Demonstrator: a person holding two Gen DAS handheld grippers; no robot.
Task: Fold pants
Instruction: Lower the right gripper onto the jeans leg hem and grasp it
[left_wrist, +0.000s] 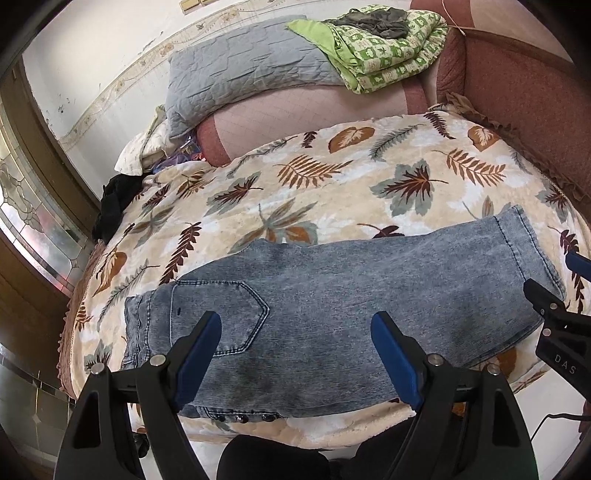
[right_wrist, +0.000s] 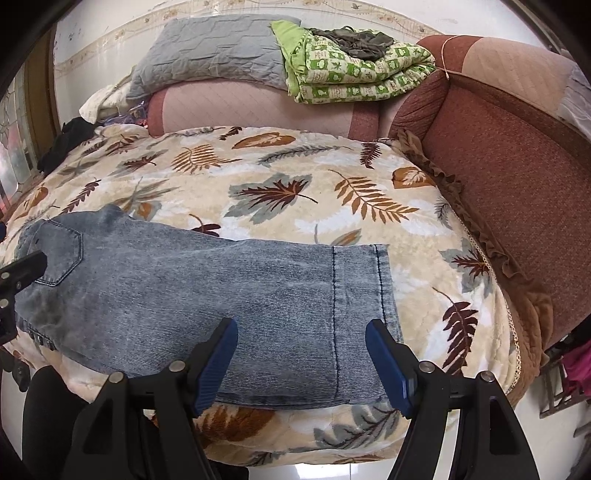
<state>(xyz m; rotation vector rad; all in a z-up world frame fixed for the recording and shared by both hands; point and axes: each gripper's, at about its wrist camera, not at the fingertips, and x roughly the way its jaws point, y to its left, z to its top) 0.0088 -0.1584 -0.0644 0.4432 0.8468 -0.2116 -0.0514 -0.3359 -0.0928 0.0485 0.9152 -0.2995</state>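
Observation:
Light blue denim pants (left_wrist: 332, 302) lie flat across the front of the leaf-print blanket (left_wrist: 332, 177), folded lengthwise, waist to the left and leg hems to the right. A back pocket (left_wrist: 218, 314) faces up near the waist. My left gripper (left_wrist: 295, 354) is open and empty, hovering over the waist end near the front edge. My right gripper (right_wrist: 301, 362) is open and empty above the hem end of the pants (right_wrist: 221, 295). The right gripper also shows at the right edge of the left wrist view (left_wrist: 554, 310).
The blanket (right_wrist: 295, 184) covers a bed or sofa. A grey pillow (left_wrist: 240, 74), a green folded quilt (left_wrist: 388, 48) and a pink bolster (left_wrist: 314, 110) lie at the back. A brown upholstered arm (right_wrist: 498, 166) stands on the right. Dark clothing (left_wrist: 114, 203) lies at the left edge.

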